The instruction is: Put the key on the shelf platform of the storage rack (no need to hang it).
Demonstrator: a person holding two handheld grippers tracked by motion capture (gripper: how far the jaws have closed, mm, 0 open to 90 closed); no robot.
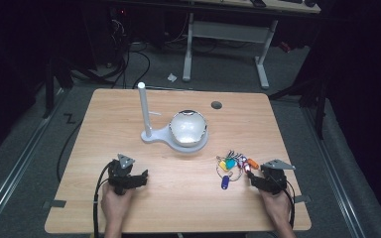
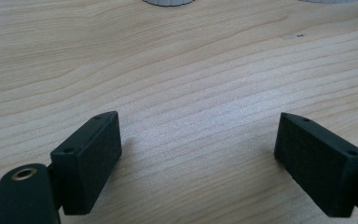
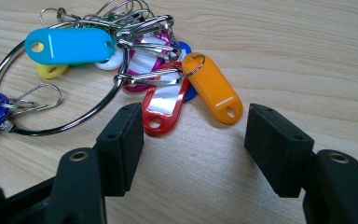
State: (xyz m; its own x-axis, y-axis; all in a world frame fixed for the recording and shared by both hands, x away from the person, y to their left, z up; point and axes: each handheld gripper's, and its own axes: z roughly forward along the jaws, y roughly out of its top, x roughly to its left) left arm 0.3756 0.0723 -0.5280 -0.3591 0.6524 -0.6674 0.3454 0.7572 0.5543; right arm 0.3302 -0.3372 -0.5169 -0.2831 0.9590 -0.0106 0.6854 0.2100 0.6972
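Right gripper (image 3: 193,140), jaws wide and empty, faces the key-tag bunch (image 3: 121,60) near the table's (image 1: 178,198) right front edge, apparently to approach it; left gripper (image 2: 196,154) rests open, idle.

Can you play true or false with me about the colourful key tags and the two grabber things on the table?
1. The right gripper has its jaws wide open. True.
2. The orange tag is squeezed between the right gripper's jaws. False: it lies on the table just ahead of the open jaws, untouched.
3. The key tags hang on the white post. False: they lie in a bunch on the table, off to the side of the stand.
4. The left gripper is open with just bare wood between its jaws. True.
5. The light blue tag hangs on a big metal ring. True.
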